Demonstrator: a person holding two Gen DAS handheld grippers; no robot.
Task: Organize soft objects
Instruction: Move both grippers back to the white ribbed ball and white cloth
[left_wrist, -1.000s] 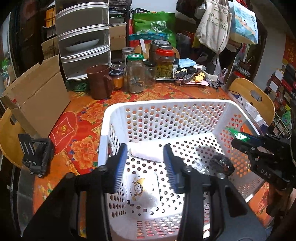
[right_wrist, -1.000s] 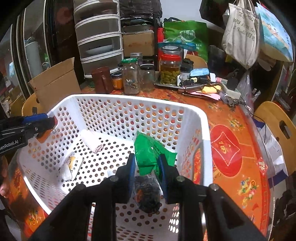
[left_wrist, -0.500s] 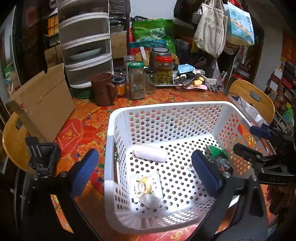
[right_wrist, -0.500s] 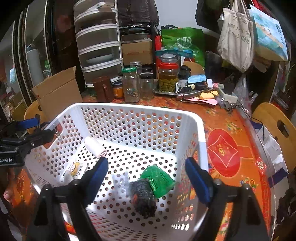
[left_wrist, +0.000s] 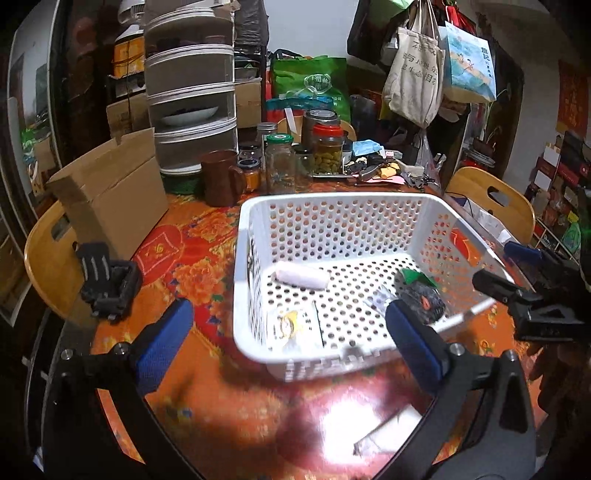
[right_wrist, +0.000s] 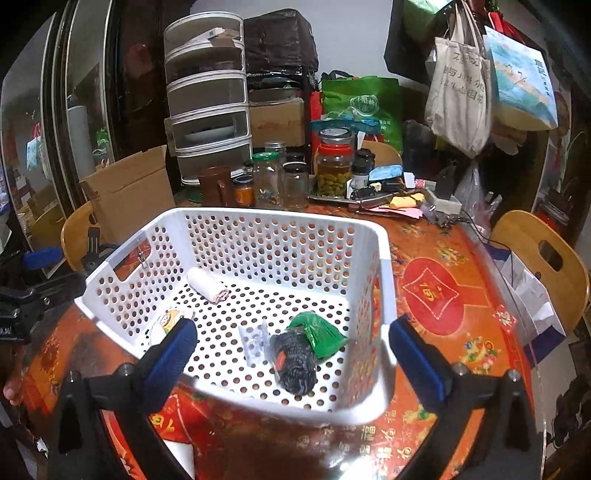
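Observation:
A white perforated basket (left_wrist: 332, 206) (right_wrist: 273, 216) stands on the red flowered tablecloth. In it lie a rolled white cloth (left_wrist: 301, 277) (right_wrist: 207, 286), a flat packet with a yellow cartoon (left_wrist: 295, 325) (right_wrist: 166, 321), a dark knitted bundle (left_wrist: 424, 295) (right_wrist: 295, 365), a green packet (left_wrist: 415, 277) (right_wrist: 321, 332) and a clear wrapper (right_wrist: 255, 341). My left gripper (left_wrist: 288, 332) is open wide at the basket's near wall, holding nothing. My right gripper (right_wrist: 293, 347) hangs before the basket's near corner, its jaws still opening and empty. Each gripper also shows in the other's view: right gripper (left_wrist: 498, 266), left gripper (right_wrist: 48, 271).
Behind the basket stand glass jars (left_wrist: 280, 162), a brown mug (left_wrist: 221, 177), a tiered food cover (left_wrist: 192, 92) and a cardboard box (left_wrist: 110, 199). A black clamp (left_wrist: 107, 280) lies left of the basket. Wooden chairs (right_wrist: 543, 258) flank the table.
Both grippers spread their jaws wide and drew back from inside the basket to its near side. The green packet and dark bundle left the right gripper and now lie on the basket floor.

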